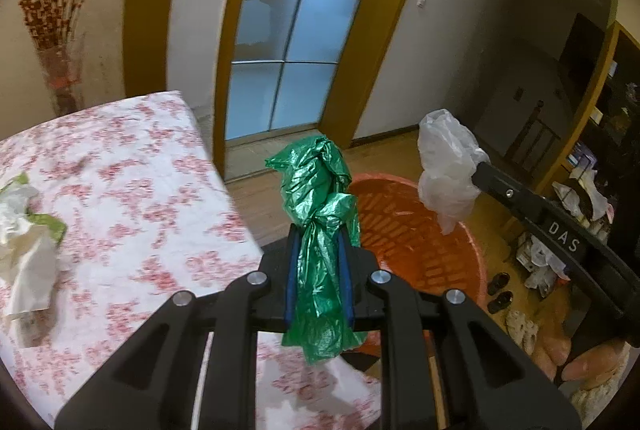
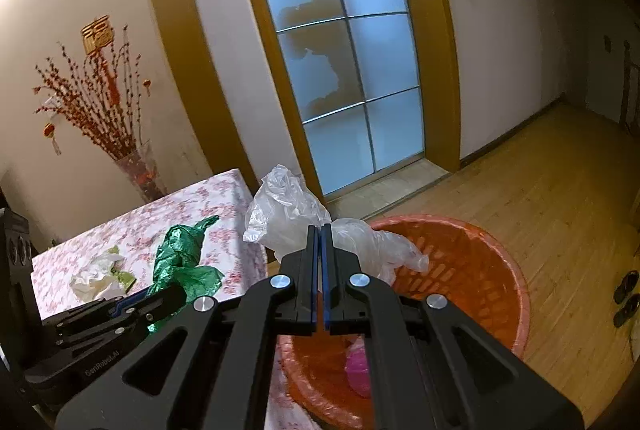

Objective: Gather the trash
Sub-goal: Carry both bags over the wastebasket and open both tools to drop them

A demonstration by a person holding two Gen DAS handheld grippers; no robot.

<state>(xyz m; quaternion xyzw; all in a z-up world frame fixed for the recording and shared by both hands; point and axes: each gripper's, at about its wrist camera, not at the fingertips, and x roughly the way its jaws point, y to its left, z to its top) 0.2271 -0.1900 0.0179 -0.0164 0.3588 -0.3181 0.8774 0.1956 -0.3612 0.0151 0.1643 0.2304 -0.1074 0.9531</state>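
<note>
Your left hand-held gripper (image 1: 319, 250) clamps one green bag (image 1: 316, 190); right hand-held gripper (image 2: 320, 230) pinches one clear bag (image 2: 288, 214) — one orange basket (image 2: 516, 270) holds one pink scrap (image 2: 358, 370).

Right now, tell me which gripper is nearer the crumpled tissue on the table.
Left. The left gripper, holding the green bag, sits beside the crumpled tissue over the table; the right gripper is past the table edge, by the orange basket.

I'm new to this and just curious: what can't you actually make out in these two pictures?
- Orange basket: its inside is largely hidden by the right gripper in the right wrist view; only something pink shows.
- Crumpled paper on the table: blurred in the left wrist view.
- Clutter at the right edge: too dim to identify.
</note>
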